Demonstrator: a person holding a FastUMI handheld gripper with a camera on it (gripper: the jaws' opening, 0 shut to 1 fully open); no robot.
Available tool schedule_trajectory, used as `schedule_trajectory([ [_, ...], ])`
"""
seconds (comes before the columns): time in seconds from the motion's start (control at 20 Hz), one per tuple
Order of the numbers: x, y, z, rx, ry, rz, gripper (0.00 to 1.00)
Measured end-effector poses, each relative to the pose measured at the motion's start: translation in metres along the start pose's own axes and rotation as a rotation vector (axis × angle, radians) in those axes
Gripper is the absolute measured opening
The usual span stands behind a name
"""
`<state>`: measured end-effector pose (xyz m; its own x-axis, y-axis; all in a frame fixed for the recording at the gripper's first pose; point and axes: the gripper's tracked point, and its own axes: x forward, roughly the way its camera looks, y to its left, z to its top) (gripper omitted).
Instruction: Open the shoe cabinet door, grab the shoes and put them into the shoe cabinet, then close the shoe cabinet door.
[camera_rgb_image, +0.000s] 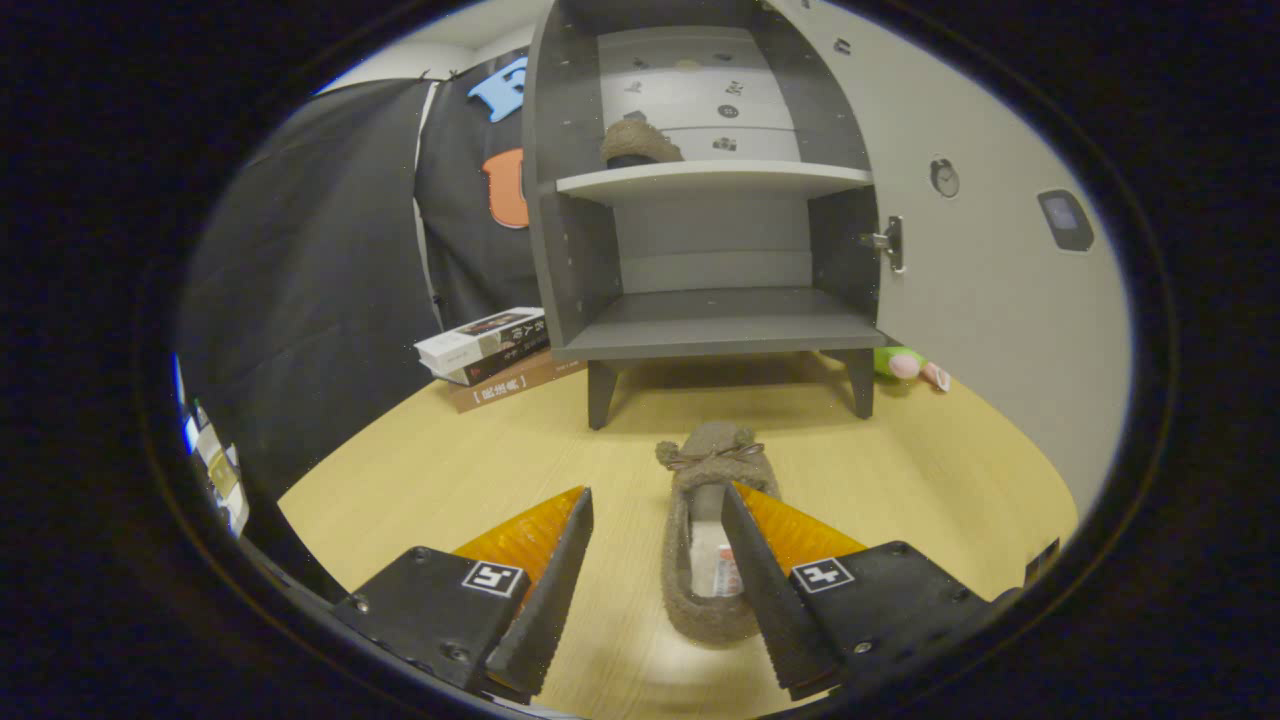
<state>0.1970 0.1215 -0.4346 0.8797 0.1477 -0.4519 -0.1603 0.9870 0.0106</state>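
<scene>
A: gripper (655, 540) status?
B: Spread wide, grasping nothing. Fingers low in the frame, just above the table (900, 470).
A: Shoe?
B: Fuzzy brown-grey slipper (705, 545) flat on the table, lower centre of the frame, toe with a small bow pointing toward the cabinet. It sits between the fingers, close against the right one. Can't tell if that finger touches it. Left finger is apart from it.
A: Cabinet?
B: Shoe cabinet (715, 335) stands on legs at upper centre, beyond the slipper. Door (985, 290) is swung open on the right side of the frame, hinge visible on its inner edge.
A: Anything inside?
B: Second slipper (640, 142) on the upper shelf, left part. Lower shelf is bare.
A: Other stuff on the table?
B: Stack of books (490, 355) just left of the cabinet's base. A green and pink soft toy (905, 363) behind the right leg, partly hidden by the door.
</scene>
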Motion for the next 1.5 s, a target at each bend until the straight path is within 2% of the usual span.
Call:
schedule_trajectory([
  [0.1,0.018,0.004,-0.007,-0.004,0.033,0.002,0.79],
  [0.25,0.040,-0.010,-0.009,0.080,0.036,-0.067,0.63],
  [0.35,0.046,-0.022,-0.011,0.083,0.053,-0.121,0.44],
  [0.45,0.056,-0.021,-0.009,0.085,0.042,-0.102,0.34],
  [0.5,0.066,-0.025,-0.012,0.096,0.059,-0.115,0.33],
  [0.6,0.086,-0.028,-0.010,0.132,0.061,-0.087,0.29],
  [0.7,0.091,-0.031,-0.008,0.195,0.037,-0.046,0.20],
  [0.75,0.089,-0.032,-0.005,0.202,0.011,-0.027,0.10],
  [1.05,0.042,-0.028,0.030,0.127,-0.117,-0.001,0.08],
  [1.5,-0.059,0.000,0.118,0.064,-0.276,0.091,0.08],
])
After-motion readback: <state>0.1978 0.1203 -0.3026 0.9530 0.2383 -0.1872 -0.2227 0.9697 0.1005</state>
